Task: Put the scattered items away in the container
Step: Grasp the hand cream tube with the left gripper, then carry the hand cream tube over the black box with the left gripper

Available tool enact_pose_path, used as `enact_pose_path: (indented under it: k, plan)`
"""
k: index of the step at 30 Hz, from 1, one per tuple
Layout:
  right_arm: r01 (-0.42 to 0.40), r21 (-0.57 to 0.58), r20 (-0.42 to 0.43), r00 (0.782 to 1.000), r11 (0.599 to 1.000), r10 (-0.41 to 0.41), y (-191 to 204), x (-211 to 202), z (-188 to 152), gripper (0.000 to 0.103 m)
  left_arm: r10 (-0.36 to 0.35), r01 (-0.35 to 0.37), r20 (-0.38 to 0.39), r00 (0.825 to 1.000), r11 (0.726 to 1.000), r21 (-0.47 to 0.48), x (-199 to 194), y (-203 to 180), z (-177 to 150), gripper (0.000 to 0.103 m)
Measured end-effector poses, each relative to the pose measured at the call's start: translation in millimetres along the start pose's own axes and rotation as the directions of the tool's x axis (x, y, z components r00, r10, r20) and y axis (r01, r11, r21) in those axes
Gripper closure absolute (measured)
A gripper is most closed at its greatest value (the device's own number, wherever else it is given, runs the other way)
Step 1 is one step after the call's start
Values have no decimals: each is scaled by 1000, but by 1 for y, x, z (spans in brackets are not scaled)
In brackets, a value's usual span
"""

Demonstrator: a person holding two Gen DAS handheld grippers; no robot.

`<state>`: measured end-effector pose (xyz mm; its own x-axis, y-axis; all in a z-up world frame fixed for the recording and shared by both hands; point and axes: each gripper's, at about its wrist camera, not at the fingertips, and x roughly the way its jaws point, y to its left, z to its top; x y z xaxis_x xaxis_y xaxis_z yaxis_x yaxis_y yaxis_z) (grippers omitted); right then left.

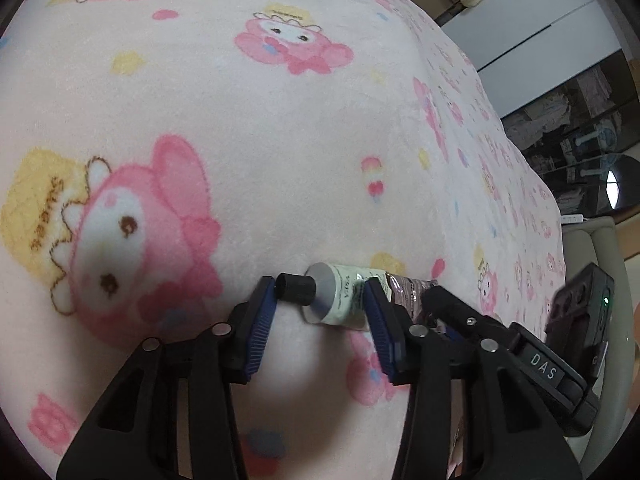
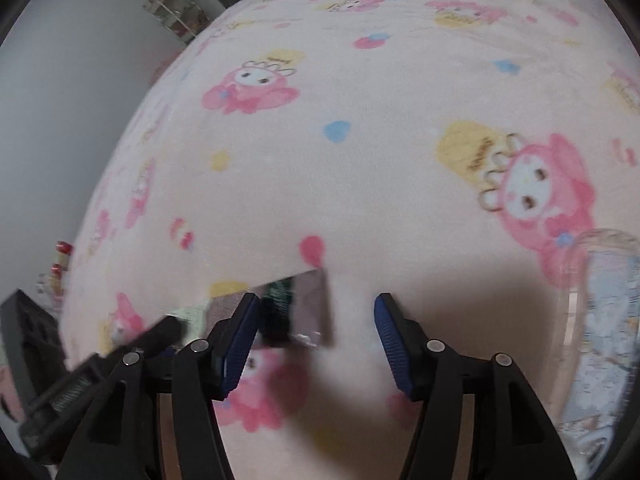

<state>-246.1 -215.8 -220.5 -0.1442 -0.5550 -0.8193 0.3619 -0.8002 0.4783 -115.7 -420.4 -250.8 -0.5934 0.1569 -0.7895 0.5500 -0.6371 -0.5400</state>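
A small cream tube (image 1: 340,296) with a black cap and a crimped metallic tail lies on the pink cartoon-print blanket (image 1: 280,140). My left gripper (image 1: 320,300) is open, its blue pads either side of the tube's cap end, close above it. In the right wrist view the tube's flat tail (image 2: 308,308) shows blurred, just beside the left pad. My right gripper (image 2: 316,320) is open and empty, low over the blanket. A clear plastic container (image 2: 600,320) with a printed lining sits at the right edge of the right wrist view.
The blanket covers a bed whose edge drops off at the right of the left wrist view, with a cabinet and glass table (image 1: 600,184) beyond. The right gripper's body (image 1: 560,360) is close beside my left one. A wall and shelf (image 2: 176,12) lie past the bed's far-left edge.
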Motion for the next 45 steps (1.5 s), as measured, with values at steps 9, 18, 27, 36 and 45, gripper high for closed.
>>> enact_pose_path:
  k: [9,18,27,36,45]
  plan:
    - [-88,-28,-4,996,996,88,18,-50,-27,60,-61,55,63,996,995,84,-69,-22,-32,63]
    - [-84,-131,79,992,988,95,31,-167,-92,60,-145,132,62,988,977,169,-143,-65,-104,64]
    - [12,-90,180,984,996,4,-29,-257,-154,60,-215,224,-63,975,929,294,-146,-145,-176,64]
    - [124,45,298,945,991,-131,-130,-340,-180,60,-258,336,-241,936,858,388,-89,-258,-233,63]
    - [194,104,232,949,975,-214,-229,-358,-170,60,-142,294,-352,925,855,428,-14,-326,-272,58]
